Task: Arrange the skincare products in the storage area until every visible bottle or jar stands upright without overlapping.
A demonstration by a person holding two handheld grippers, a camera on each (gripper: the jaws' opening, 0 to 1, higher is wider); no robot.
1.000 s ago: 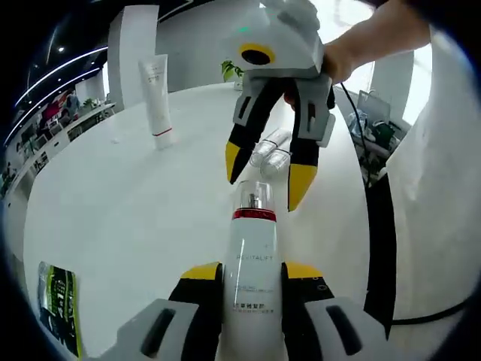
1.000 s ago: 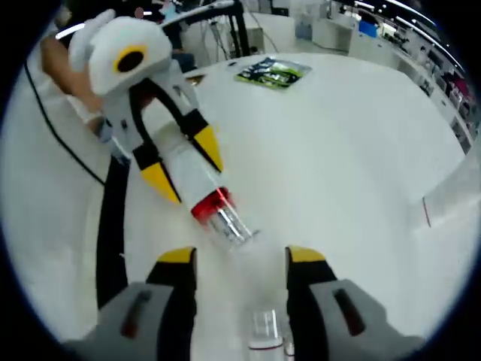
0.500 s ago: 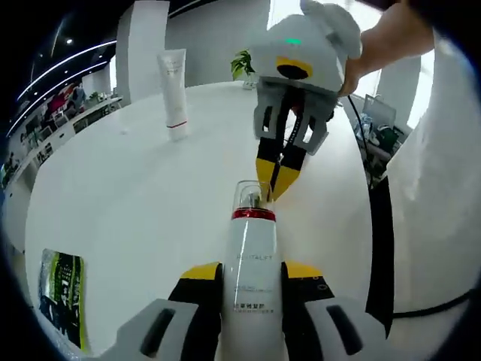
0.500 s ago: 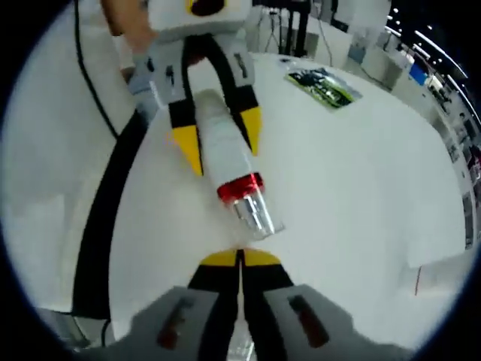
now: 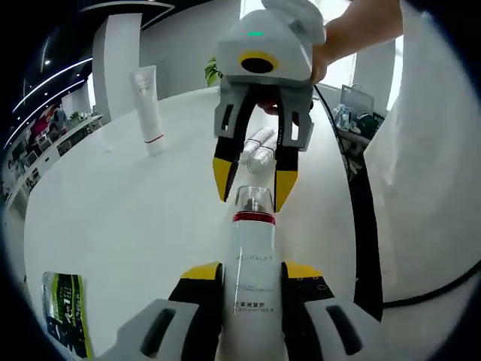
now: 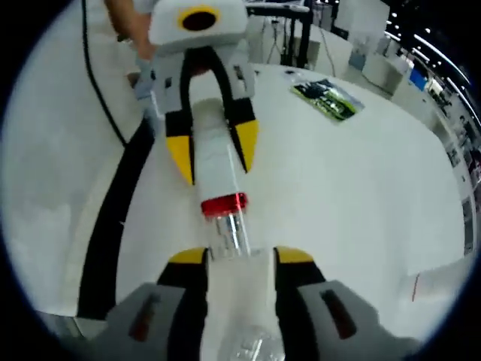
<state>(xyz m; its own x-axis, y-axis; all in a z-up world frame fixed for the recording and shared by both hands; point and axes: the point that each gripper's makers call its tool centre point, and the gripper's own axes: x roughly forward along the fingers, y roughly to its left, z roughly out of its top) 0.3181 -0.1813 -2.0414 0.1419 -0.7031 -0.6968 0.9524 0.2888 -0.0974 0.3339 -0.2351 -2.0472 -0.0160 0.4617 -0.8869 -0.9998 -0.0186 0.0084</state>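
- White round table (image 5: 113, 218), wide and glossy, takes up most of both views; black cable (image 5: 366, 226) runs along its edge at 3 o'clock in left gripper view, at 9 o'clock in right gripper view.
- Room bkgd: white pillar (image 5: 113, 68) at 11 o'clock, ceiling light strips at 10 o'clock, green plant (image 5: 213, 73) past far table edge at 12 o'clock, office desks beyond.
- White pump bottle (image 5: 252, 293) w/ red collar and clear cap: contents not visible thru opaque body. Held off the table, lengthwise betw the two grippers, not upright.
- Left gripper (image 5: 252, 274): yellow-tipped jaws pinch bottle body on both sides, at 6 o'clock in its own view; seen from right gripper view at 12 o'clock.
- Right gripper (image 5: 252, 177): jaws spread wider than the cap, tips flanking clear cap at centre of left gripper view, not pressing it. In right gripper view the cap (image 6: 229, 233) sits betw the jaws at 6 o'clock. A person's hand (image 5: 342, 41) holds this gripper at 1 o'clock.
- White tube (image 5: 148, 109) w/ red band stands upright on cap at 10 o'clock, well apart from bottle.
- Two small clear bottles (image 5: 259, 147) lie on their sides behind right gripper, near table centre; contents cannot be told.
- Green-black sachet (image 5: 66, 312) lies flat at 8 o'clock near table edge; at 1 o'clock in right gripper view.
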